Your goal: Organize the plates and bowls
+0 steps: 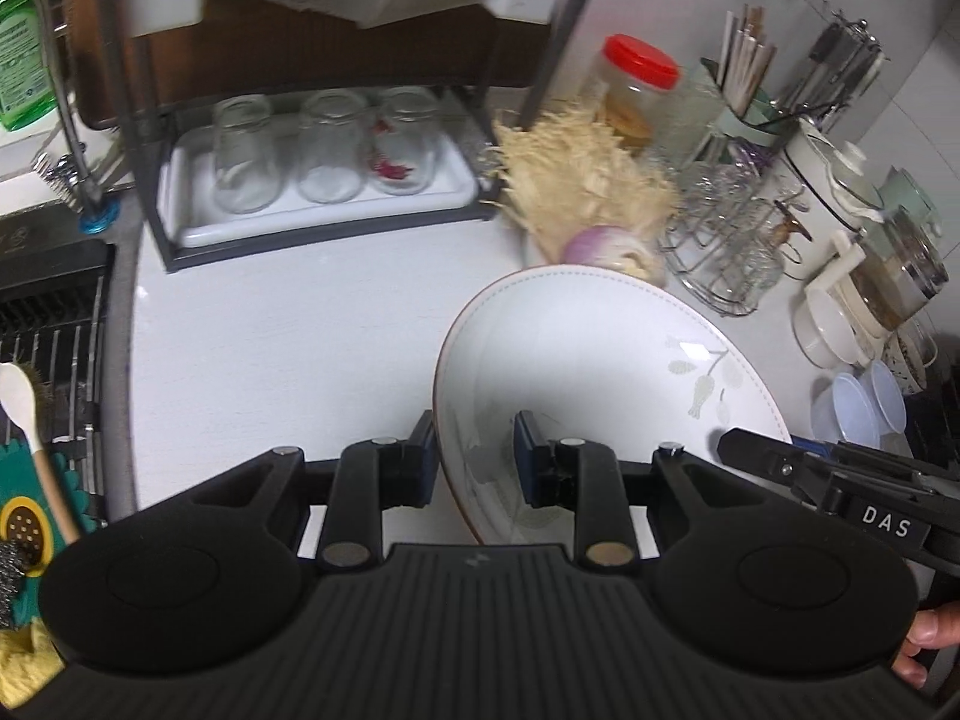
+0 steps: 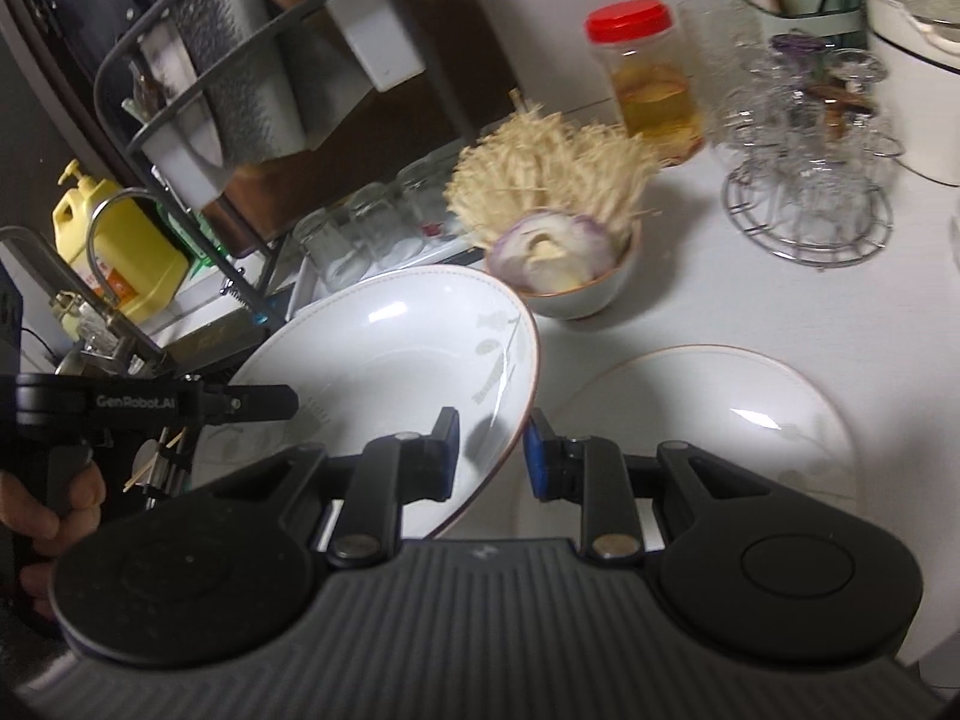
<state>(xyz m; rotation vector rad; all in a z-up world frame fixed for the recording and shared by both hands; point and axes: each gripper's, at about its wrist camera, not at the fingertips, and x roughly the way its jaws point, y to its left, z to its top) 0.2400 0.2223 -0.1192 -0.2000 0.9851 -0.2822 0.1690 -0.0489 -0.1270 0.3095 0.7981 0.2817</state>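
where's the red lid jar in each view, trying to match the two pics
Left wrist view: the red lid jar is upper right of centre, behind the pale dried bundle.
Right wrist view: the jar is top, right of centre, behind the same bundle.
Shared landmark: the wire glass rack right of the jar.

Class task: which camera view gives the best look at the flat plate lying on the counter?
The right wrist view: the flat plate lies on the white counter, beside the deep plate held by both grippers, nearly all visible. The left wrist view does not show it; the held deep plate fills that area.

Plate (image 1: 600,354) in left claw (image 1: 474,456)
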